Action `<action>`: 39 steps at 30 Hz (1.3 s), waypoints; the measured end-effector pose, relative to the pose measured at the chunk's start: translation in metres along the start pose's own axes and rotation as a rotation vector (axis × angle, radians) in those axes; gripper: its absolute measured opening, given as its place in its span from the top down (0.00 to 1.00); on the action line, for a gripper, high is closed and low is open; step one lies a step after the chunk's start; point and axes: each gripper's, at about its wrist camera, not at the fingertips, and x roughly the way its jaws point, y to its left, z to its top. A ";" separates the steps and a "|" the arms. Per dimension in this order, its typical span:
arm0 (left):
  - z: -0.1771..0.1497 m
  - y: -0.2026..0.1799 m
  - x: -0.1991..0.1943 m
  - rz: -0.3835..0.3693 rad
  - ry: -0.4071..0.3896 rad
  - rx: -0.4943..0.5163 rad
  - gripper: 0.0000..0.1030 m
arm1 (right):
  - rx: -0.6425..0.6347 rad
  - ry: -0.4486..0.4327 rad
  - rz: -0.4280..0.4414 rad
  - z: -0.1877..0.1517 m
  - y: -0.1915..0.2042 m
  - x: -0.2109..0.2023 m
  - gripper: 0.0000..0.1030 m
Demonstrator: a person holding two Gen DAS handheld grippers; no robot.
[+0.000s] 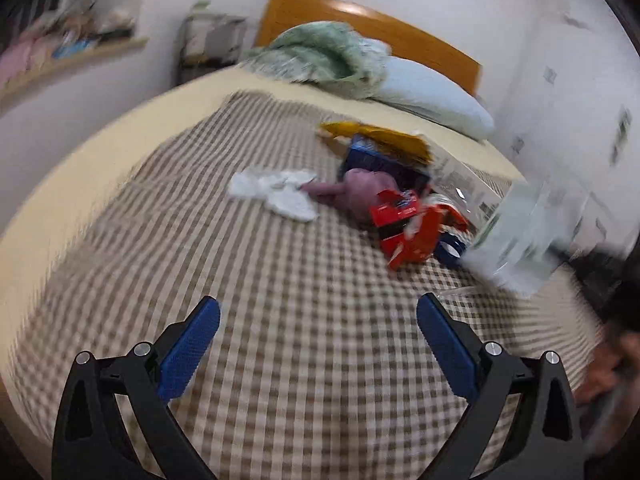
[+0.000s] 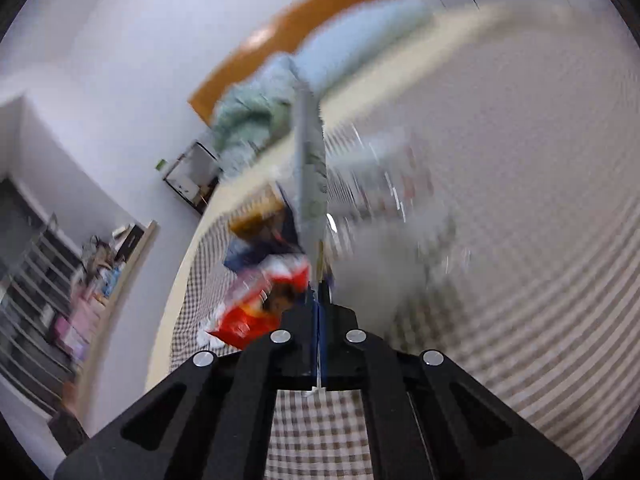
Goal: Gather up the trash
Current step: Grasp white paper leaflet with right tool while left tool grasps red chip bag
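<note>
A bed with a brown checked cover (image 1: 280,320) fills the room. On it lies a heap of wrappers (image 1: 404,216) beside a white tissue (image 1: 276,192). The right gripper (image 2: 319,300) is closed on a clear plastic bag (image 2: 310,168). The left gripper (image 1: 318,316) stands open, empty.

Even, soft indoor light; I see no hard shadows. Motion blur smears both fisheye views, heaviest in the right wrist view toward 3 o'clock. Glare marks the headboard (image 1: 352,12) at 12 o'clock. Edges bow strongly and darken at every corner.
</note>
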 end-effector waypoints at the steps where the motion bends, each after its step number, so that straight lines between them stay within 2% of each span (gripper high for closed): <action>1: 0.006 -0.012 0.006 0.003 -0.021 0.066 0.07 | -0.102 -0.037 -0.039 0.006 0.013 -0.014 1.00; 3: 0.018 -0.025 0.013 0.000 -0.059 0.126 0.07 | -0.224 -0.049 -0.099 0.008 0.025 -0.025 1.00; 5: 0.032 -0.037 0.027 -0.060 -0.115 0.142 0.07 | -0.312 -0.019 -0.169 0.005 0.029 -0.025 1.00; 6: 0.041 -0.042 0.036 -0.081 -0.108 0.134 0.08 | -0.315 0.011 -0.178 0.005 0.027 -0.020 1.00; 8: 0.054 -0.050 0.058 -0.136 -0.065 0.095 0.15 | -0.321 0.122 -0.173 0.003 0.021 -0.021 1.00; 10: 0.057 -0.057 0.072 -0.178 -0.059 0.072 0.19 | -0.417 0.159 -0.232 -0.003 0.027 -0.034 1.00; 11: 0.059 -0.063 0.075 -0.188 -0.055 0.082 0.21 | -0.480 0.188 -0.270 -0.009 0.031 -0.039 1.00; 14: 0.055 -0.075 0.092 -0.199 -0.042 0.129 0.27 | -0.498 0.264 -0.272 -0.019 0.021 -0.030 1.00; 17: 0.052 -0.084 0.113 -0.201 -0.012 0.140 0.53 | -0.447 0.248 -0.252 -0.025 0.012 -0.011 0.99; 18: 0.051 -0.085 0.116 -0.207 -0.001 0.148 0.75 | -0.440 0.223 -0.228 -0.027 0.011 -0.009 0.99; 19: 0.050 -0.084 0.116 -0.205 0.001 0.154 0.80 | -0.434 0.213 -0.208 -0.028 0.011 -0.004 0.99; 24: 0.051 -0.075 0.089 -0.226 -0.038 0.117 0.90 | -0.357 0.158 -0.151 -0.024 0.002 0.005 0.99; 30: 0.058 -0.067 0.022 -0.228 -0.180 0.075 0.91 | -0.272 0.125 -0.151 -0.013 -0.005 -0.007 1.00; 33: 0.052 -0.062 -0.010 -0.205 -0.236 0.033 0.91 | -0.277 0.071 -0.164 -0.006 0.001 -0.026 1.00; 36: 0.044 -0.061 -0.033 -0.204 -0.234 -0.024 0.91 | -0.298 0.002 -0.193 0.002 0.006 -0.060 1.00; 39: 0.036 -0.076 -0.060 -0.222 -0.231 -0.016 0.91 | -0.316 -0.057 -0.221 0.005 -0.001 -0.108 1.00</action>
